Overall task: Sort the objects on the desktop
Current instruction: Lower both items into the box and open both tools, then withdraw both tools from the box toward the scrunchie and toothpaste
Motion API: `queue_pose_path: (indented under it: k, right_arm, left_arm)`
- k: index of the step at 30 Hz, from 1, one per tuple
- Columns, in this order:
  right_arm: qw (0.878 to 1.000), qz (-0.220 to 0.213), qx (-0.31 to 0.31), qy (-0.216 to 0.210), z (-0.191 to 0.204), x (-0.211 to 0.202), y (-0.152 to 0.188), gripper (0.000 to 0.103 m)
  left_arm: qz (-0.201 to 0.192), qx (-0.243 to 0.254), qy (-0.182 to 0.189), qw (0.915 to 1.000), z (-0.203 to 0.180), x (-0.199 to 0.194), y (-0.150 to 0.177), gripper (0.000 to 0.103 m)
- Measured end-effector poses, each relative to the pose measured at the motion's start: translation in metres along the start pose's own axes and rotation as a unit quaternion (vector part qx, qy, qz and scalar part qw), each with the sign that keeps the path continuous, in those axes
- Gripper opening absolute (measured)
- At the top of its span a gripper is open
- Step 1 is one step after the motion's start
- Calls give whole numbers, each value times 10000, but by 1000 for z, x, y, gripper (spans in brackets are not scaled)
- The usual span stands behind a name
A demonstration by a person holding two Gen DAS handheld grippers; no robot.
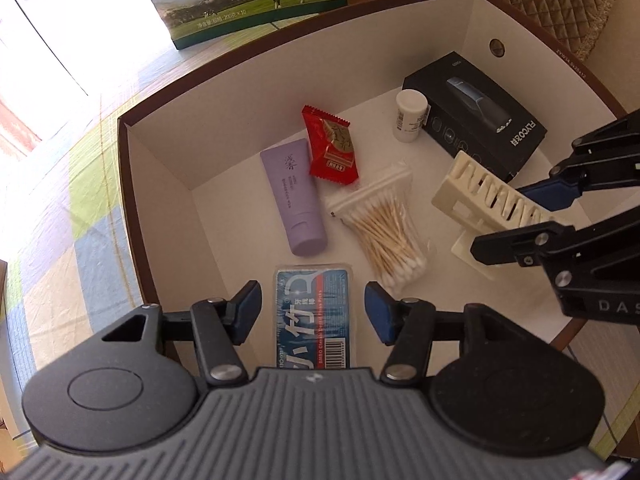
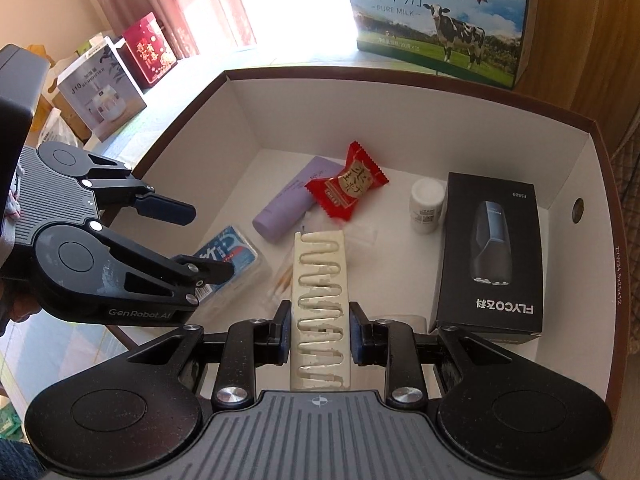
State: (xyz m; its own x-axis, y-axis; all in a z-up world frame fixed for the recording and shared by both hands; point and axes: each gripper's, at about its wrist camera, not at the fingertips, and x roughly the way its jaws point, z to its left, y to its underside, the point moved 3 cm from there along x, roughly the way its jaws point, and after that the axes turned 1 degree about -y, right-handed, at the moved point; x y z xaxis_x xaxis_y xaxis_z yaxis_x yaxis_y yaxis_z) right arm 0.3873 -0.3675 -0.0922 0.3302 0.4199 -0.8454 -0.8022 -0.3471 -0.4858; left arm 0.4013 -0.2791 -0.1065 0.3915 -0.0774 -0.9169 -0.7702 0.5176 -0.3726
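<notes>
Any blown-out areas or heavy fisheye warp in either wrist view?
Left wrist: window light clips to white at the upper left, the box rim bows strongly, and the floss pick case reads sharp. Right wrist: the window above the box is blown out beside the milk carton, edges curve, and the cream rack between the fingers stays sharp.

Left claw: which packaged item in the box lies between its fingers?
The blue floss-pick case, lying flat between the open left claw fingers; the other items lie farther into the box.
</notes>
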Motion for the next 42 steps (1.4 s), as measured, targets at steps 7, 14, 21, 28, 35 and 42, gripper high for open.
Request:
queue_pose_path:
  k: [7,14,21,28,35,42]
  right_arm:
    - [10000,69,-69,-6,4,7,0,25]
    - [9997,-139,-175,47,9,5,-3,60]
    - [9992,-282,-232,151,11,-10,-2,89]
    - [9985,-443,-123,309,5,-24,3,101]
    - [9967,-524,198,591,-4,-39,11,101]
    - [9939,-648,390,808,-6,-54,19,101]
  left_arm:
    - [28,-10,-36,10000,1,0,2,54]
    - [19,-34,-97,9999,3,-1,5,60]
    - [-114,-109,-123,9998,6,-11,6,69]
    - [-218,-196,-60,9996,5,-23,6,79]
    - [-323,-356,71,9988,5,-37,8,87]
    - [-442,-431,94,9980,4,-51,14,89]
